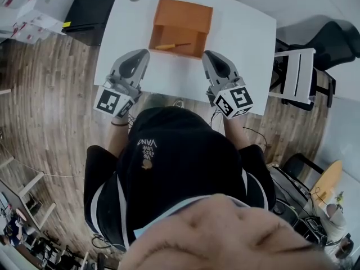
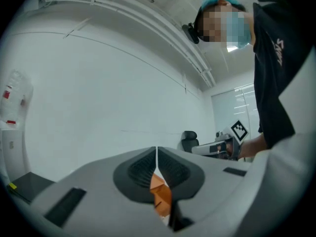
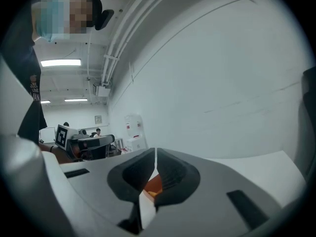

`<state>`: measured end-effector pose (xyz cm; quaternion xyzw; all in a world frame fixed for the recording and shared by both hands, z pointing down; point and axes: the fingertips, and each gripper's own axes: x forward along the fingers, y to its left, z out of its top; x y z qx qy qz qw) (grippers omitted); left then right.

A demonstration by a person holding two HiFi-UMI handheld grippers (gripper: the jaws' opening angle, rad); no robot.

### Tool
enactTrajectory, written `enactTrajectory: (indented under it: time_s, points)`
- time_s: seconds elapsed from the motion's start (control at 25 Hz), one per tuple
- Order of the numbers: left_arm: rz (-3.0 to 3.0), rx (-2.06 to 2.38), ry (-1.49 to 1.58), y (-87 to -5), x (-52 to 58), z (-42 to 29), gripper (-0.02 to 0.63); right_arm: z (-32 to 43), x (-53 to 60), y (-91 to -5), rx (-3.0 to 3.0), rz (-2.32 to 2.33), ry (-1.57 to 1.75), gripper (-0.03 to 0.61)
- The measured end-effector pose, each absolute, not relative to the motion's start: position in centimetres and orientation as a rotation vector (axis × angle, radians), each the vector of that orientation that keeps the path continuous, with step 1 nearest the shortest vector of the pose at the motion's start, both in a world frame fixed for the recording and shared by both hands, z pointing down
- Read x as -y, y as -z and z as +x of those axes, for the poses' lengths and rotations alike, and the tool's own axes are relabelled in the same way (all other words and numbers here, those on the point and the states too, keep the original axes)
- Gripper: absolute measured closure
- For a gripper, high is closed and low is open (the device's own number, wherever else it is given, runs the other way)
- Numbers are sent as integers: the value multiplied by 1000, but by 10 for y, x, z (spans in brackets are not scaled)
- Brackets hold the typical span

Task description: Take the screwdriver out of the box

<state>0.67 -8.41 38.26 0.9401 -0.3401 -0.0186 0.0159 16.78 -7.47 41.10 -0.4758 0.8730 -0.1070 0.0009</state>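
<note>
Now the left gripper (image 1: pixel 143 54) hovers over the near-left part of the table (image 1: pixel 242 44), jaws clenched on nothing. Its tips point toward the near-left corner of the orange box (image 1: pixel 183 16), which stands open by the table's far edge. The screwdriver (image 1: pixel 173 45) lies inside along the box's near wall, long axis running left to right, with its thicker end, probably the handle, toward the left. The right gripper (image 1: pixel 207 54), likewise pressed shut and empty, sits off the box's near-right corner. Both are about equally close, though the left seems nearer the thicker end.
</note>
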Motion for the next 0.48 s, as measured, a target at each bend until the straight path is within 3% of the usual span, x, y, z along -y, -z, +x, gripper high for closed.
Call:
enactTrajectory:
  time_s: [0.48]
  points:
    - [2914, 1056, 53, -381, 129, -15, 592, 144, 126, -411, -2822, -1491, 278, 566]
